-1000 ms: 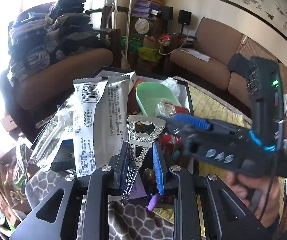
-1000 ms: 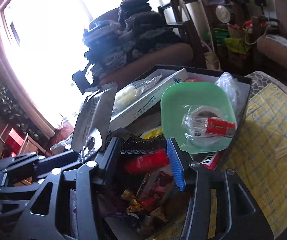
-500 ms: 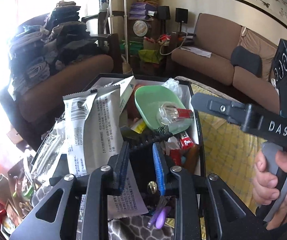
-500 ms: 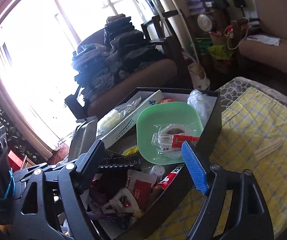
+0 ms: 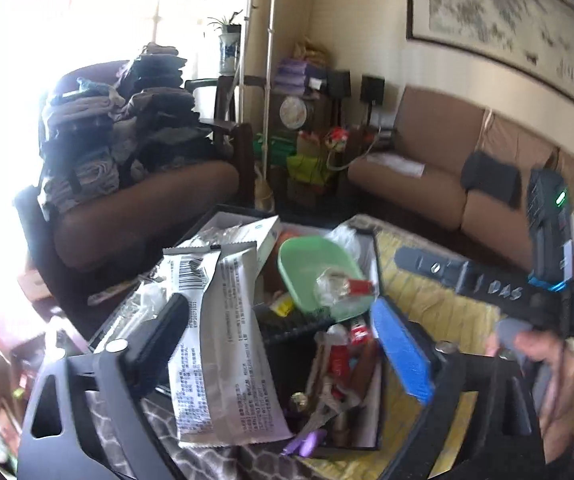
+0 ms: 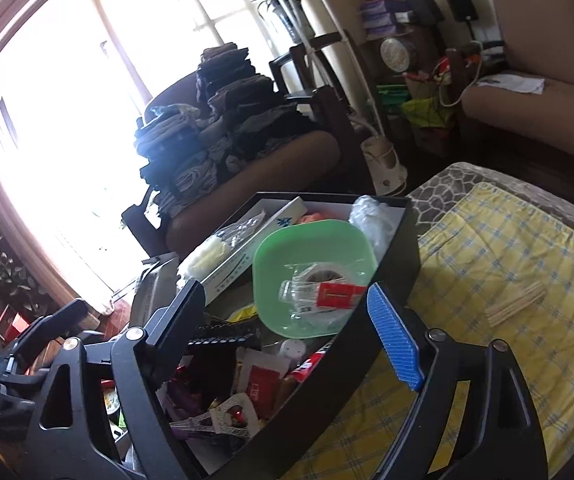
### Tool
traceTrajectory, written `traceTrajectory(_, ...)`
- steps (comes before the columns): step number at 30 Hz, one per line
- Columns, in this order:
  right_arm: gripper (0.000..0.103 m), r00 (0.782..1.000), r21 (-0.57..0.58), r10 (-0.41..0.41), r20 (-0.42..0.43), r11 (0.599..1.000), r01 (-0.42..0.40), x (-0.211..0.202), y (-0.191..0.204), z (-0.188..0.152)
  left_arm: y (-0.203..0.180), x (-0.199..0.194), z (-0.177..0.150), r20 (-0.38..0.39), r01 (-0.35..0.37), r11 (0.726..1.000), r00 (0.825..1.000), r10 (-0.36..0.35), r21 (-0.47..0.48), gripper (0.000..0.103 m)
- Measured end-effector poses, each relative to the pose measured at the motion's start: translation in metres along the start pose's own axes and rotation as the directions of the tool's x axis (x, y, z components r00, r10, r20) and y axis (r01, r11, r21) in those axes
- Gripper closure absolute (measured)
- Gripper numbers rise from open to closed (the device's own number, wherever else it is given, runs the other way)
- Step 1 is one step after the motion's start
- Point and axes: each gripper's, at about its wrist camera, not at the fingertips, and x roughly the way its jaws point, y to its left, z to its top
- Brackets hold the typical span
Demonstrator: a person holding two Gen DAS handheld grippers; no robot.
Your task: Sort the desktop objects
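A black box (image 6: 401,240) on the table holds a green bowl (image 6: 315,256) with a clear tape dispenser (image 6: 323,292) in it, a black comb (image 6: 223,334) and a metal Eiffel-tower bottle opener (image 6: 219,416). A silver packet (image 5: 215,340) leans over the box's left edge. My left gripper (image 5: 283,344) hangs above the box's near end with its jaws opening wide; no pad touches anything. My right gripper (image 6: 287,332) hovers over the box's near right side, jaws also opening, with nothing gripped.
A yellow checked cloth (image 6: 507,264) covers the table right of the box, with a bundle of wooden sticks (image 6: 515,306) on it. An armchair piled with folded clothes (image 6: 223,120) stands behind, and a brown sofa (image 5: 427,184) to the right. A hand (image 5: 535,352) holds the right tool.
My left gripper was shut on the bottle opener; it let go, the opener now lies in the box, and the jaws spread wide. My right gripper drew back from the box and widened.
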Motion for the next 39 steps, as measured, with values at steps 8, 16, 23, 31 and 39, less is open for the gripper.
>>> traceTrajectory(8, 0.016, 0.997, 0.045, -0.078, 0.009, 0.996, 0.078, -0.004, -0.023, 0.003, -0.037, -0.016, -0.008, -0.039, 0.073, 0.992, 0.997, -0.07, 0.106, 0.006)
traceTrajectory(16, 0.01, 0.936, -0.035, -0.348, 0.055, 0.936, 0.35, -0.038, -0.032, 0.017, -0.089, -0.033, -0.029, -0.185, 0.23, 0.959, 0.962, -0.199, 0.164, 0.006)
traceTrajectory(23, 0.001, 0.936, 0.178, -0.352, -0.021, 0.92, 0.35, -0.07, -0.063, -0.053, -0.117, -0.056, -0.045, -0.141, 0.319, 0.928, 0.945, -0.295, 0.193, 0.006)
traceTrajectory(31, 0.007, 0.729, 0.235, -0.642, -0.237, 0.69, 0.684, -0.197, -0.161, -0.076, -0.134, -0.085, -0.064, -0.084, 0.306, 0.896, 0.952, -0.295, 0.321, 0.006)
traceTrajectory(39, 0.008, 0.523, 0.319, -0.751, -0.403, 0.421, 0.849, -0.32, -0.308, -0.08, -0.114, -0.046, -0.055, -0.153, 0.372, 0.907, 0.926, -0.346, 0.199, 0.006)
